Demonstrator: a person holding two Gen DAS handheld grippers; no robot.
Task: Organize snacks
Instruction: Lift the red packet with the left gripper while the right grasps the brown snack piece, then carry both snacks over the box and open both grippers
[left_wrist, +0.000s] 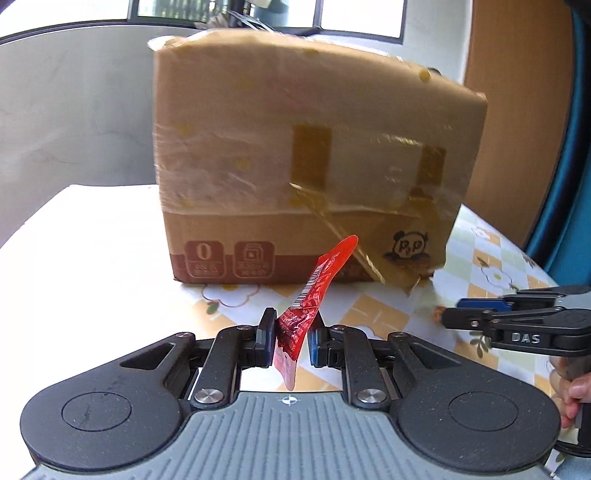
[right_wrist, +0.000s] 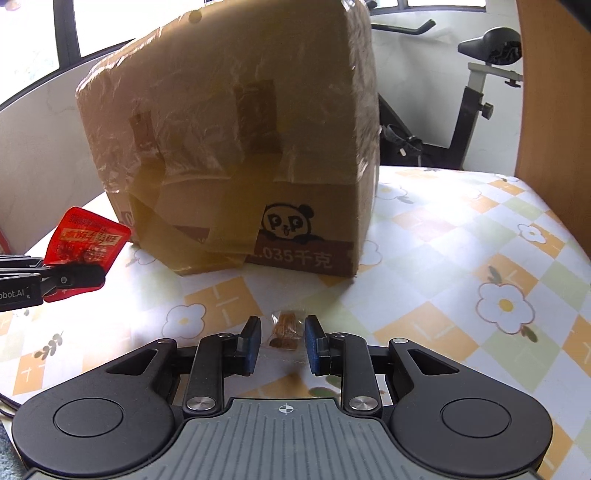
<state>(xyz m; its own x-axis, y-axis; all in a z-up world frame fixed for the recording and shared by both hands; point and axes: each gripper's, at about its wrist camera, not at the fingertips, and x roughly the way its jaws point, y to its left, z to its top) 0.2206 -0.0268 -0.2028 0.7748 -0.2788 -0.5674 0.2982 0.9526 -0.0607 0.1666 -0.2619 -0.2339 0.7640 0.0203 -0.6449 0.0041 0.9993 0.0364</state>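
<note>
In the left wrist view, your left gripper (left_wrist: 291, 338) is clamped on a red snack packet (left_wrist: 314, 291), which stands on edge between the blue pads and slants up toward the far right. Behind it a taped cardboard box (left_wrist: 303, 158) sits on the flower-patterned tablecloth (left_wrist: 373, 314); a panda drawing marks its lower right corner. At the right edge your right gripper (left_wrist: 448, 314) reaches in from the side, low over the cloth, with your hand (left_wrist: 572, 391) on its handle.

In the right wrist view, your right gripper (right_wrist: 282, 341) is closed on a small clear-wrapped brown snack (right_wrist: 284, 328), though you cannot tell from here whether the snack is lifted off the tablecloth (right_wrist: 443, 258). The box (right_wrist: 236, 140) stands just beyond, its panda mark facing you. At the left, your left gripper (right_wrist: 83, 275) holds the red packet (right_wrist: 86, 240) up above the cloth, near the box's left corner. An exercise bike (right_wrist: 476, 88) stands far right, past the table.
</note>
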